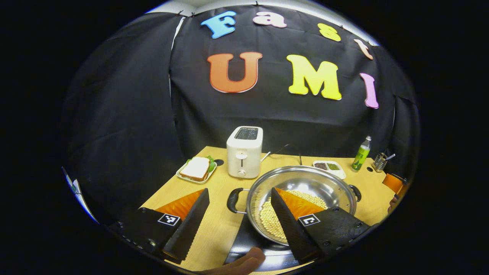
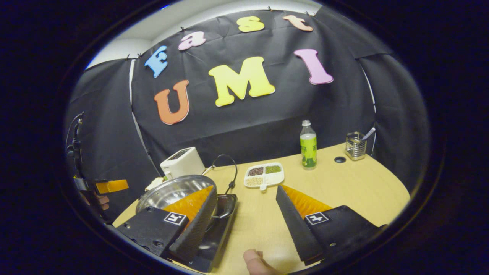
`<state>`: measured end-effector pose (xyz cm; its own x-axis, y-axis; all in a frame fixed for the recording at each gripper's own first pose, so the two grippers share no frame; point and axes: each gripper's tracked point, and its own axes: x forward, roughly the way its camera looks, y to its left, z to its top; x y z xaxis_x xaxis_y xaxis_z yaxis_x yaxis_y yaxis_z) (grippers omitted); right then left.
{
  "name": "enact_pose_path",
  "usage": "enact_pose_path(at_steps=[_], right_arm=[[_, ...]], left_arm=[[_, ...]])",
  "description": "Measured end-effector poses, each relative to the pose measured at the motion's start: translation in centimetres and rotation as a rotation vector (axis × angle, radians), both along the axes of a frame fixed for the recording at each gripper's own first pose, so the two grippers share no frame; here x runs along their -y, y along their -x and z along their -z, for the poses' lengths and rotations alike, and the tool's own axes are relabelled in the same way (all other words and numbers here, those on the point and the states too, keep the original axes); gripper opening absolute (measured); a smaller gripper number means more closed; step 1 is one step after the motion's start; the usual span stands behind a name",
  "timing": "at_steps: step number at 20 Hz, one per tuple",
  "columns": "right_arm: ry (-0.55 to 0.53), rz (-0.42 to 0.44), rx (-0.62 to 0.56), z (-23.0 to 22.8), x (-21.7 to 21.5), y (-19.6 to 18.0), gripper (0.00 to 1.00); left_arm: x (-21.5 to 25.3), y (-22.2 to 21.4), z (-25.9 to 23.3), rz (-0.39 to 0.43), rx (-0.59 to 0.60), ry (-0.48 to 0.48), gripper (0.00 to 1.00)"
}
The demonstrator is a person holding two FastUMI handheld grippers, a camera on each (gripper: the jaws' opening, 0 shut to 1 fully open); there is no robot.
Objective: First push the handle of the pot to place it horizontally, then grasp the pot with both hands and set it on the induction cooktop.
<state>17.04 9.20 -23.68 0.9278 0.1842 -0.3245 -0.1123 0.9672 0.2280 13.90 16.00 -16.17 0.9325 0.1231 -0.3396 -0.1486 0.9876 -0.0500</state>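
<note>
The pot [image 1: 301,198] sits on the black induction cooktop [image 1: 244,240], with pale beans lying in its bottom. Its left handle [image 1: 233,200] sticks out level between the fingers of the left tool [image 1: 238,208], which stands wide apart and grips nothing; the right finger reaches over the pot's rim. In the right gripper view the pot [image 2: 172,193] lies behind the left finger of the right tool [image 2: 246,204], also spread wide, with the pot's near handle [image 2: 226,206] just inside the gap, perhaps untouched. Beyond the tools stand a toaster [image 1: 244,152], a sandwich plate [image 1: 196,170], a divided dish [image 2: 264,175], a green bottle [image 2: 308,145] and a wire holder [image 2: 355,145] on the tabletop [image 2: 344,183].
</note>
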Motion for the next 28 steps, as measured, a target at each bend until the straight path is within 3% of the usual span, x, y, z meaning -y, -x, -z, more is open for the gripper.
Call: enact_pose_path(at_steps=[5, 10, 11, 12, 13, 16, 18, 19, 25, 26, 28], right_arm=[[0.044, 0.047, 0.104, -4.5, 4.9, 4.5, 0.99], [0.004, 0.088, 0.179, -9.4, 9.7, 9.3, 0.96], [0.014, 0.090, 0.190, -10.2, 10.6, 10.2, 1.00], [0.022, 0.103, 0.201, -11.0, 11.8, 11.3, 0.95], [0.025, 0.115, 0.212, -12.1, 12.8, 12.3, 1.00], [0.042, 0.145, 0.240, -14.5, 15.2, 15.6, 0.96], [0.061, 0.167, 0.268, -16.0, 16.5, 17.3, 1.00], [0.076, 0.178, 0.274, -16.2, 17.1, 18.1, 0.96], [0.105, 0.170, 0.366, -19.4, 17.4, 21.9, 0.96], [0.116, 0.163, 0.390, -20.1, 17.3, 22.4, 1.00], [0.145, 0.161, 0.429, -20.8, 17.3, 23.5, 0.96]], left_arm=[[6.2, 4.0, -5.5, 0.064, 0.148, -0.001, 0.96], [11.0, 8.5, -10.3, 0.091, 0.250, 0.008, 0.96], [12.1, 9.5, -11.3, 0.103, 0.270, 0.015, 0.96], [13.0, 10.5, -12.3, 0.114, 0.295, 0.016, 0.96], [14.0, 11.5, -13.4, 0.125, 0.323, 0.013, 0.96], [16.5, 14.7, -15.4, 0.146, 0.370, 0.000, 0.96], [17.4, 16.0, -16.0, 0.146, 0.387, -0.006, 0.95], [17.8, 16.5, -15.9, 0.150, 0.382, -0.001, 0.96], [18.1, 19.4, -16.1, 0.150, 0.415, -0.009, 0.96], [17.9, 19.8, -15.9, 0.143, 0.420, -0.009, 0.95], [17.1, 20.4, -15.4, 0.130, 0.424, -0.008, 0.96]])
